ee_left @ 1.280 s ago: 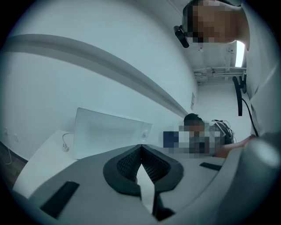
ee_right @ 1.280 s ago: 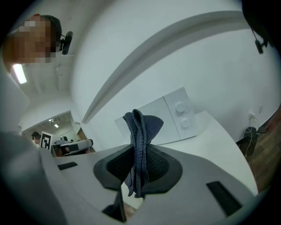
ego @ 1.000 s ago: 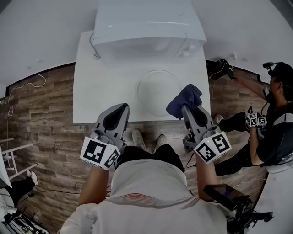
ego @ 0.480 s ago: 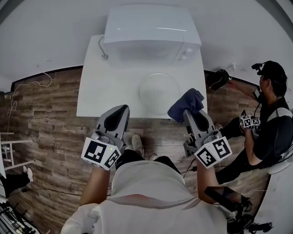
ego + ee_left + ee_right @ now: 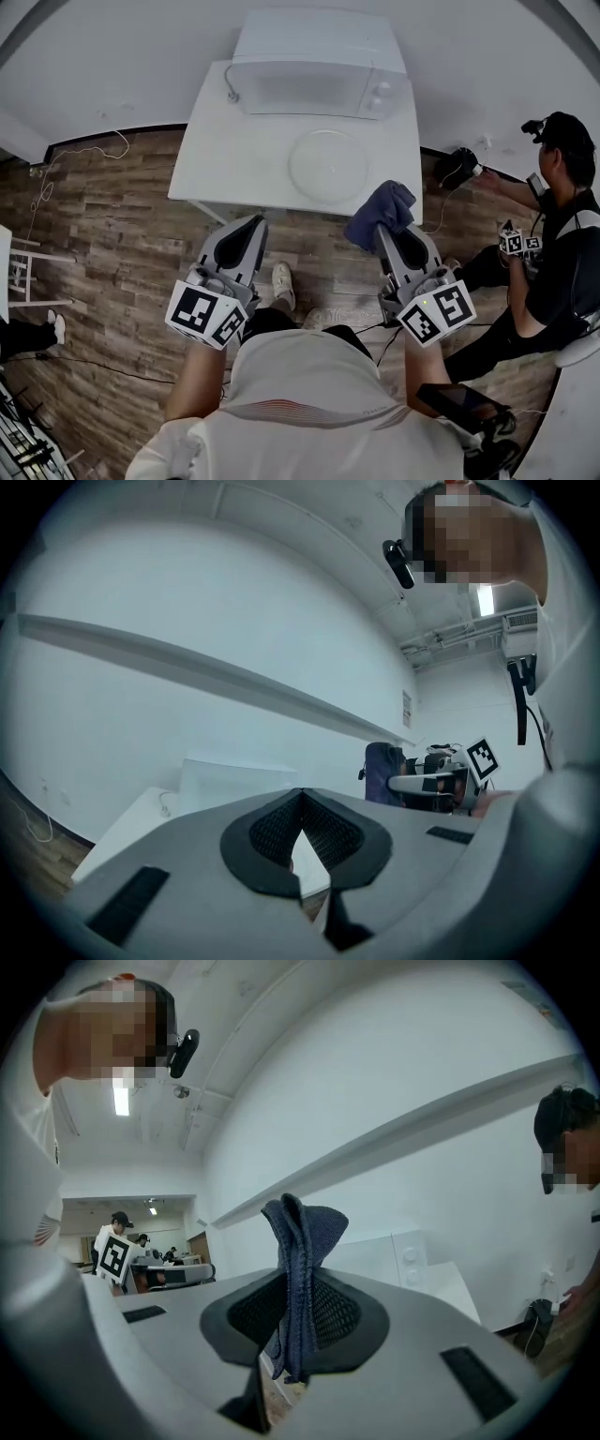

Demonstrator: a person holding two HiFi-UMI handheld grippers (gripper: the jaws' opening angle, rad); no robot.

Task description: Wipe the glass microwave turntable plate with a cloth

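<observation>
The round glass turntable plate (image 5: 328,164) lies flat on the white table (image 5: 234,155), in front of the white microwave (image 5: 319,66). My right gripper (image 5: 384,232) is shut on a dark blue cloth (image 5: 381,212), which stands bunched up between the pads in the right gripper view (image 5: 298,1241). It hangs over the floor just short of the table's near right corner, apart from the plate. My left gripper (image 5: 246,227) is shut with nothing in it (image 5: 300,803), and is also over the floor before the table's front edge.
A seated person (image 5: 553,244) is at the right, reaching toward a black object (image 5: 457,169) by the wall. Wood-pattern floor (image 5: 112,234) surrounds the table. A white cable (image 5: 228,86) hangs at the microwave's left side.
The table, microwave and plate have drawn away toward the top of the head view. Both grippers now sit over the floor instead of the table's front edge. The cloth stays clamped.
</observation>
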